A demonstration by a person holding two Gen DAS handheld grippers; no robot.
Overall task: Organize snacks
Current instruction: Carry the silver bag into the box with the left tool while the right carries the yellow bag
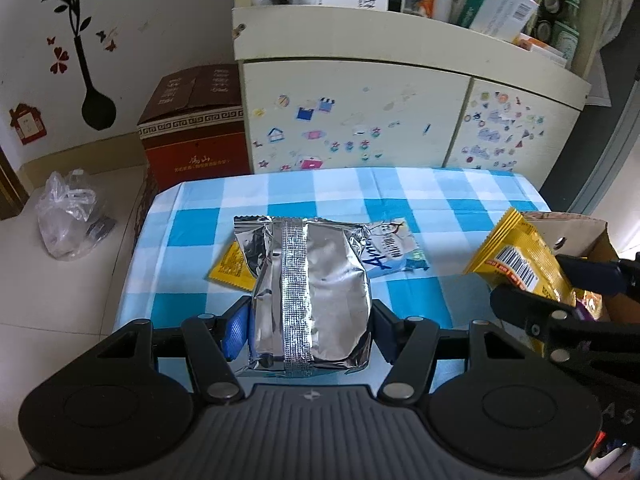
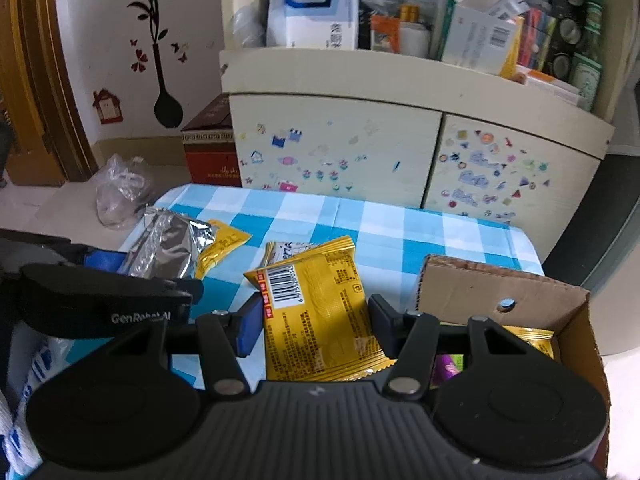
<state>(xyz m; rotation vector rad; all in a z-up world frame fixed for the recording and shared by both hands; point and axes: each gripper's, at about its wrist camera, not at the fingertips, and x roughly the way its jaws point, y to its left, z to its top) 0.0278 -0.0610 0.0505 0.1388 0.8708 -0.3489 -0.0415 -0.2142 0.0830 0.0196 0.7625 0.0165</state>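
Silver foil pouch [image 1: 310, 300]: clamped in your left gripper [image 1: 308, 324], pads pressing its two sides, seam strip running straight away from you along the fingers. It hangs above the left half of the checked tablecloth [image 1: 440, 200], with no box under it.

Small yellow packet [image 1: 230, 266] and pale blue-printed packet [image 1: 394, 250]: loose on the cloth, partly hidden behind the pouch, between your two hands.

Yellow wafer pack [image 2: 316, 320]: clamped in your right gripper [image 2: 314, 322], long axis also pointing away from you, barcode end farthest out. It is lifted off the cloth.

Cardboard box [image 2: 460, 292]: at the right edge of the table, flap up, more yellow and purple packets already inside. It lies just to the right of your right gripper and well apart from your left.

Judgement: the right hand is the nearer one; its pack needs only a short swing rightward over the flap. The left pouch has the whole table to cross.
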